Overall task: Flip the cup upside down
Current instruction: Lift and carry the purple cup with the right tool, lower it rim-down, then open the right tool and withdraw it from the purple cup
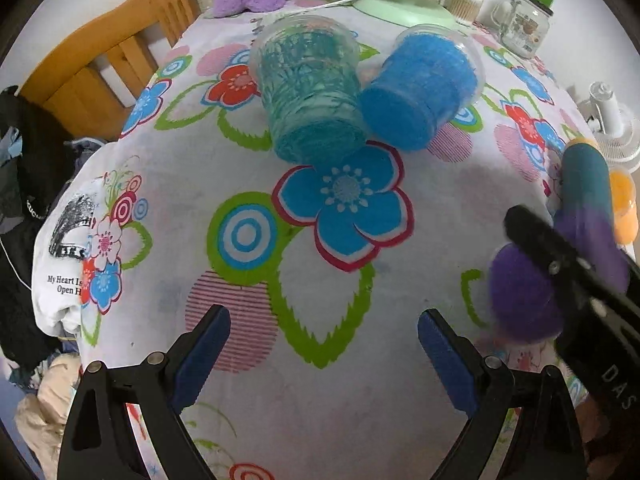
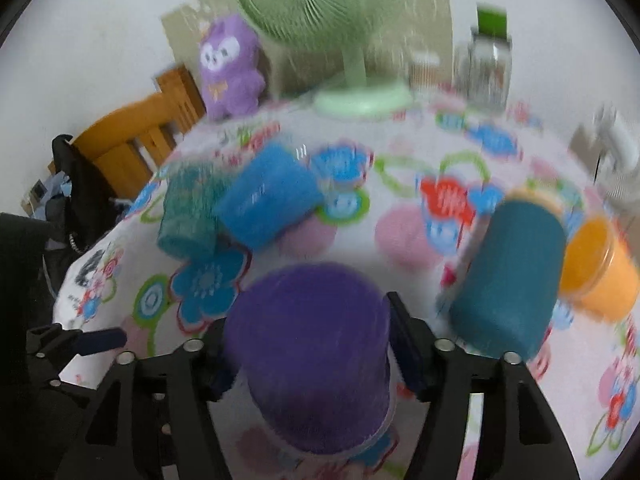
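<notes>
My right gripper (image 2: pixel 310 344) is shut on a purple cup (image 2: pixel 312 352), held between its blue pads above the flowered tablecloth; the view is blurred. In the left wrist view the purple cup (image 1: pixel 520 288) shows at the right edge with the right gripper's black finger across it. My left gripper (image 1: pixel 324 344) is open and empty over the cloth, a little left of that cup. A green-patterned cup (image 1: pixel 308 92) and a blue cup (image 1: pixel 420 88) lie on their sides side by side farther back. A dark teal cup (image 2: pixel 512 276) and an orange cup (image 2: pixel 600 264) lie at the right.
A green fan (image 2: pixel 348 40), a purple plush toy (image 2: pixel 230 68) and a glass jar with a green lid (image 1: pixel 524 20) stand at the table's back. A wooden chair (image 1: pixel 100 64) is at the left. A small white fan (image 1: pixel 616 128) sits at the right edge.
</notes>
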### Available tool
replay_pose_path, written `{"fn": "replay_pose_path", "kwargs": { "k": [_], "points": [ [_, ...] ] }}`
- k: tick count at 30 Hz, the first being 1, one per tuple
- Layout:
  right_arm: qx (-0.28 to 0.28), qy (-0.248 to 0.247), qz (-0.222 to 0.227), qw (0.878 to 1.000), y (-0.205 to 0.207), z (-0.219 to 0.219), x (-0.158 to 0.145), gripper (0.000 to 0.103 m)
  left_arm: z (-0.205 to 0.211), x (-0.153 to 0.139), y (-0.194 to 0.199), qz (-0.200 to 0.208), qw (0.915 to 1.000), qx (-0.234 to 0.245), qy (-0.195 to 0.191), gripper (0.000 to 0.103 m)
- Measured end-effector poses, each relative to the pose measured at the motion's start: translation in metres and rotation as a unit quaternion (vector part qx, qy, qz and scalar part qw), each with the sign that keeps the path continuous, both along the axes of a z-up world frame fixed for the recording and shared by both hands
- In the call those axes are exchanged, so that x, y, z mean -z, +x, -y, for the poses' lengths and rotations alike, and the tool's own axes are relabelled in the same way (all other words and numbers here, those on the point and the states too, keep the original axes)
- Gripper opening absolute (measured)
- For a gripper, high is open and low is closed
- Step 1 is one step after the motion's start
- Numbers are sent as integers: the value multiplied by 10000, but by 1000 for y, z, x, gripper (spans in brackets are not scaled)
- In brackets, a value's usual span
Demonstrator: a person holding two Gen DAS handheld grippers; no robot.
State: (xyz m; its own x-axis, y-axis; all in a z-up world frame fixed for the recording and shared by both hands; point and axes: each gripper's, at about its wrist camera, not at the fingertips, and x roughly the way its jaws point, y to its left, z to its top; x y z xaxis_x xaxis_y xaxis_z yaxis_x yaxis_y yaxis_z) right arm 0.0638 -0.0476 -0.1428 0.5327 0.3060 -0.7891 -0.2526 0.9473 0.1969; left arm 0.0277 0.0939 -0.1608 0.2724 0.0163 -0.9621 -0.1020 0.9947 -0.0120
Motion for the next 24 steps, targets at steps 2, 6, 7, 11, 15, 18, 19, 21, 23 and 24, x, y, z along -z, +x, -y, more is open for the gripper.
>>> {"fn": "replay_pose_path", "kwargs": {
  "k": [2,6,7,11,15,18,19,21,23,24],
  "points": [
    [61,41,-282,9996,-1,2,1,82,2,-1,-3,-195,9997,46,-152,96],
    [65,-334,-538,9980,-9,-1,-7,91,4,-6,-7,-539,9976,139,-412,96],
    [45,-435,-603,9972,-12,-1,-10,91,5,-8,-7,-589,9971,165,-449,96],
    [139,-499,-750,9958,-18,2,-22,91,8,-20,-7,-637,9963,317,-482,96],
    [314,-453,-829,9950,-19,9,-32,91,10,-31,-9,-585,9965,312,-503,96],
    [439,-596,-761,9944,-24,16,-42,91,16,-36,-11,-555,9962,399,-536,96],
    [473,-641,-733,9941,-25,18,-45,91,19,-38,-11,-536,9963,437,-506,96],
    [550,-698,-701,9936,-30,23,-48,91,21,-41,-12,-500,9966,487,-447,96],
    [614,-664,-730,9932,-33,31,-51,91,22,-45,-14,-439,9969,488,-430,96],
    [629,-634,-738,9933,-34,33,-52,91,21,-48,-16,-393,9971,489,-432,96]
  ]
}}
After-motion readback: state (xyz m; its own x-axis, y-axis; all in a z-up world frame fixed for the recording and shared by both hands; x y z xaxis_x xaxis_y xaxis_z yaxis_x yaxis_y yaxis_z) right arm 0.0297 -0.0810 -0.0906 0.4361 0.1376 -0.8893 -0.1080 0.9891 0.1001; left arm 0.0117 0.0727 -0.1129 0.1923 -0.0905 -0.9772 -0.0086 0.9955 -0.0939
